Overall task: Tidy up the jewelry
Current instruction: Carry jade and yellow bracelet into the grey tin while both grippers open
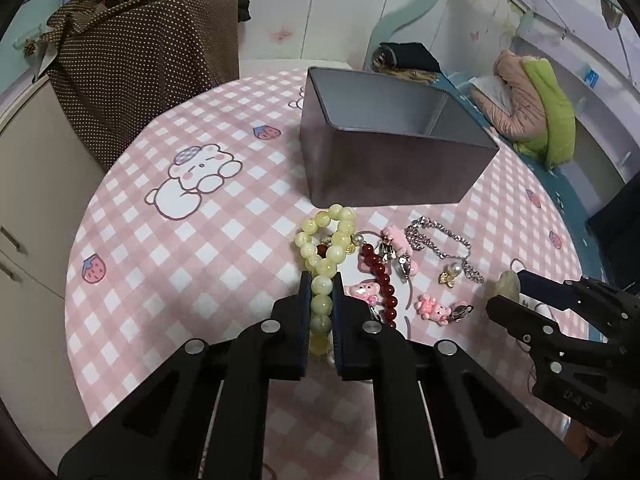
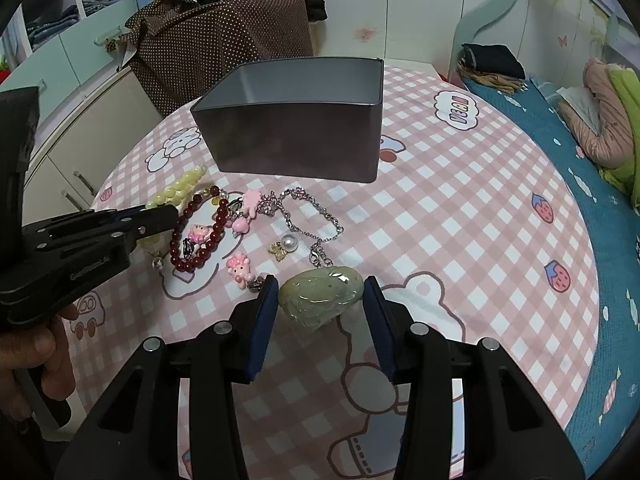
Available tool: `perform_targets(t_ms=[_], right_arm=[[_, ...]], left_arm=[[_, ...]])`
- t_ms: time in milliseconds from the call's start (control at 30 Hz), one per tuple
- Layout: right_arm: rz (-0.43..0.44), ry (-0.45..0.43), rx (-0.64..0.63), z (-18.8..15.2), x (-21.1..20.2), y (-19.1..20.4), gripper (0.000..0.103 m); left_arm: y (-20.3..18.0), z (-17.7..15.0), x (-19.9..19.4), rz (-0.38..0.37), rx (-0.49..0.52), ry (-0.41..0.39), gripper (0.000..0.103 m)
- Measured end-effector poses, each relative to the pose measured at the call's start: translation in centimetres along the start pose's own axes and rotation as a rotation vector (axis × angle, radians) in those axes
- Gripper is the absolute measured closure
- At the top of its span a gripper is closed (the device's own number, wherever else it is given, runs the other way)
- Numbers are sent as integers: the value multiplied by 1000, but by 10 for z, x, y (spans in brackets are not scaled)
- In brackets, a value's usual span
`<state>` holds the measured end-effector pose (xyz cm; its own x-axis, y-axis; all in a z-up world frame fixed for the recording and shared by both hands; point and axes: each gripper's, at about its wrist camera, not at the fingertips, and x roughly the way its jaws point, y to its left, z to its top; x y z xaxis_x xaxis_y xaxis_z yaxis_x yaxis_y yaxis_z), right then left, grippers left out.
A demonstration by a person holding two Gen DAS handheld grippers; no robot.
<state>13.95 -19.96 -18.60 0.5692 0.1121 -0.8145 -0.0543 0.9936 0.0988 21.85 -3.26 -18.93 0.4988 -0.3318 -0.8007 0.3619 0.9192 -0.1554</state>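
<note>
Jewelry lies heaped at centre frame on the pink checked surface (image 2: pixel 460 216), just below the grey metal box (image 2: pixel 296 136). In the left wrist view, the left tongs (image 1: pixel 321 280) are clamped on the pale yellow bead bracelet (image 1: pixel 326 240), whose loop fans out above them. To its right sit the dark red bead bracelet (image 1: pixel 380 276), pink bear charms (image 1: pixel 432 307) and a silver chain (image 1: pixel 440 240). In the right wrist view, the right tongs (image 2: pixel 320 292) pinch a green carved jade pendant (image 2: pixel 320 294) at lower centre.
</note>
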Motion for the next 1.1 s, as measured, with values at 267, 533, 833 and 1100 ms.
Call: perform_targets(t_ms=[267, 533, 833, 1100], right_arm=[[-1, -19, -5, 6, -8, 1, 62], [-1, -67, -25, 27, -23, 1, 62], [-6, -150, -51, 79, -40, -4, 62], [8, -147, -73, 125, -20, -5, 62]], left_arm=[[-5, 3, -23, 16, 1, -51, 94], [-18, 14, -44, 9, 19, -91, 94], [-28, 58, -48, -55, 27, -120, 94], [-31, 95, -27, -80, 30, -105, 94]])
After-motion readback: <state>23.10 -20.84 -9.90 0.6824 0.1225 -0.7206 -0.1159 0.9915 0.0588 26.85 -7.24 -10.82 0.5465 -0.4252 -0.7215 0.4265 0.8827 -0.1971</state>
